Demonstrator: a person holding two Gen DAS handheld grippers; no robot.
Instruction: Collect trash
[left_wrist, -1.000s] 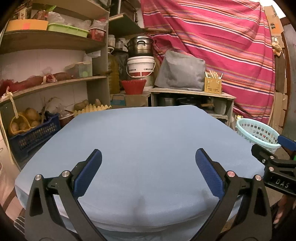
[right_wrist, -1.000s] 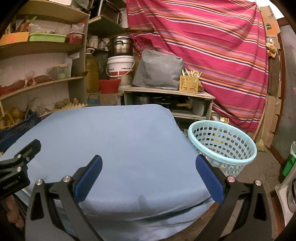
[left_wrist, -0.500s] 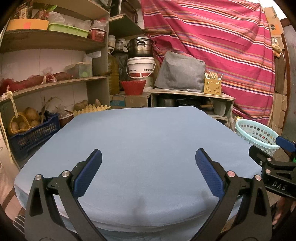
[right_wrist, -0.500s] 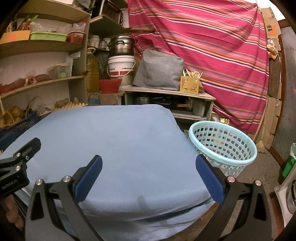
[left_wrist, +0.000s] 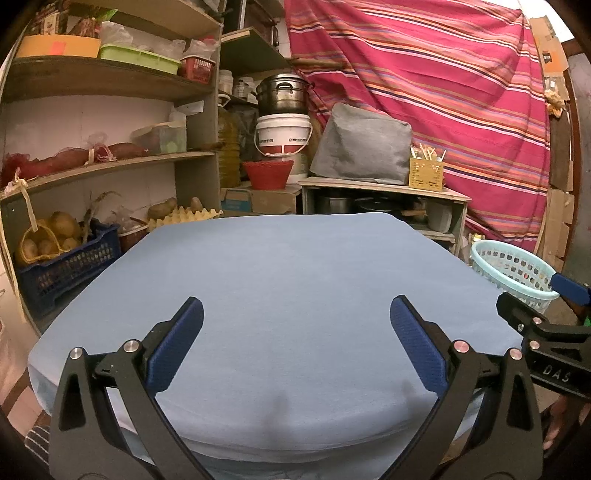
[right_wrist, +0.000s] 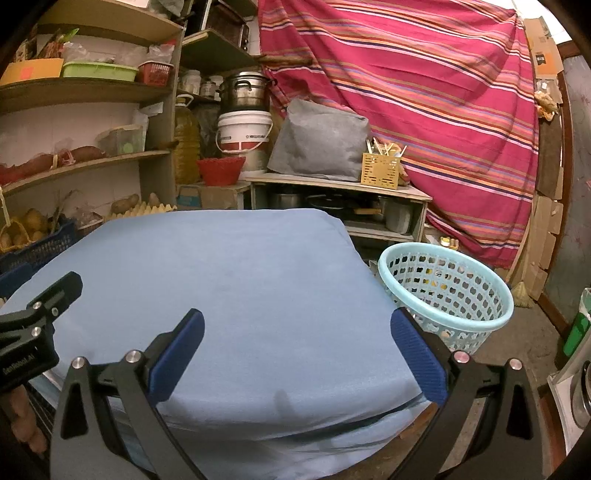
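Both the left tool (left_wrist: 295, 325) and the right tool (right_wrist: 297, 326) hover wide open and empty over a bare blue-covered desk (left_wrist: 295, 266), no loose trash visible, the basket (right_wrist: 448, 291) on the floor beside it; a blind reach risks snagging cloth.

My left hand-held gripper (left_wrist: 295, 339) and right hand-held gripper (right_wrist: 295, 339) match: black frames, silver screws, textured blue finger pads (left_wrist: 177, 347).
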